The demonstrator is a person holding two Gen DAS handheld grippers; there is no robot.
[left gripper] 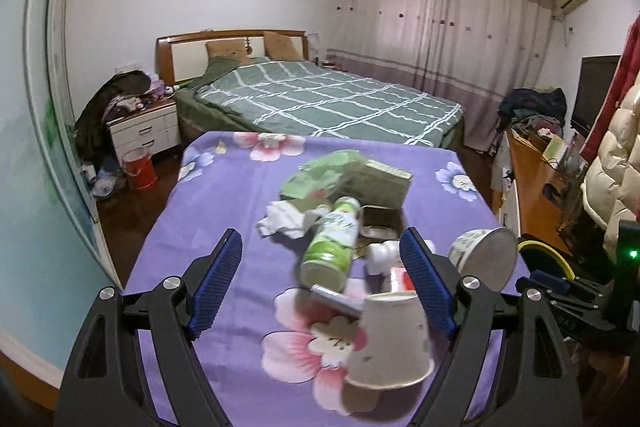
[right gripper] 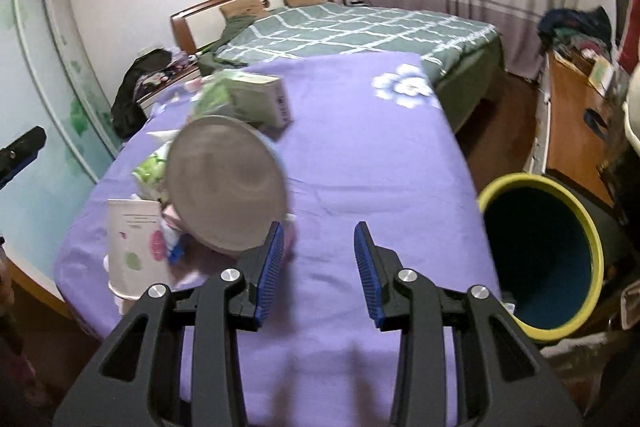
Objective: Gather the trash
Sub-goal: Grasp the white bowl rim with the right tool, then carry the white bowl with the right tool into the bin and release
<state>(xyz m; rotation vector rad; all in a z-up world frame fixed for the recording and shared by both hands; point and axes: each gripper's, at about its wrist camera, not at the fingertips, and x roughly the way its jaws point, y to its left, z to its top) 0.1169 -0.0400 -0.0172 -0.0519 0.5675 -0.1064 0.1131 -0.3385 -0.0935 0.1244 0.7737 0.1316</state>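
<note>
Trash sits in a pile on the purple flowered cloth point(left gripper: 224, 195): a white paper cup point(left gripper: 390, 339) on its side, a green bottle point(left gripper: 332, 243), crumpled tissue point(left gripper: 280, 221). Both the left gripper point(left gripper: 320, 287) and the right gripper point(right gripper: 319, 273) have their fingers spread apart, holding nothing.

Both grippers are angled down and forward. The left gripper point(left gripper: 320, 259) has its jaws spread wide with nothing pinched between the blue ribbed pads point(left gripper: 218, 283). The right gripper point(right gripper: 319, 253) has its jaws set narrower, also parted and gripping nothing. The left view catches the right gripper's black body at the far right edge.
</note>
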